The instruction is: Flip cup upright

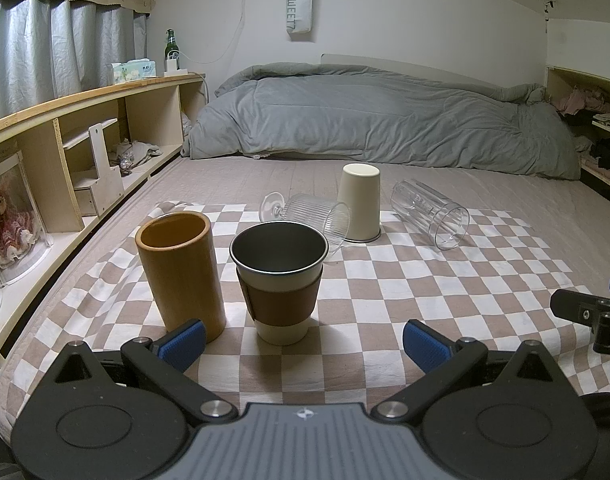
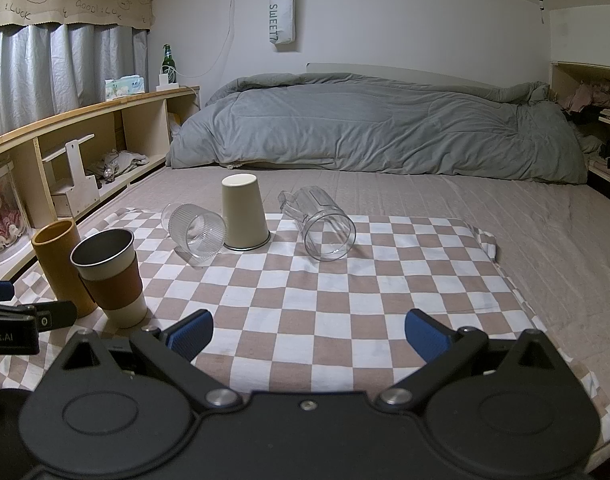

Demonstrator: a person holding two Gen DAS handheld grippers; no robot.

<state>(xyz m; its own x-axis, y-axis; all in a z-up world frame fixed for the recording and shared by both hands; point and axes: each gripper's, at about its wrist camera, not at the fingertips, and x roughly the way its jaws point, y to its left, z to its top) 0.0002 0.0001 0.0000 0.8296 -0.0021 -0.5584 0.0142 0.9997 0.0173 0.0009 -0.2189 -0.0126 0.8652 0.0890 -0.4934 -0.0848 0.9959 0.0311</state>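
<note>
On the checkered cloth [image 2: 305,296] a cream cup [image 1: 360,207] [image 2: 243,212] stands upside down. A ribbed stemmed glass [image 1: 317,220] [image 2: 197,234] lies on its side beside it. A clear glass mug [image 1: 431,213] [image 2: 321,226] lies on its side to the right. A bamboo cup [image 1: 181,276] [image 2: 63,266] and a sleeved metal cup [image 1: 281,284] [image 2: 113,276] stand upright. My left gripper [image 1: 301,344] is open and empty just before the sleeved cup. My right gripper [image 2: 309,334] is open and empty over bare cloth.
The cloth lies on a bed [image 2: 525,220] with a grey duvet [image 1: 377,120] at the back. A wooden shelf [image 1: 105,136] runs along the left, another shelf [image 2: 601,128] at the right. The right gripper's tip [image 1: 585,312] shows in the left wrist view.
</note>
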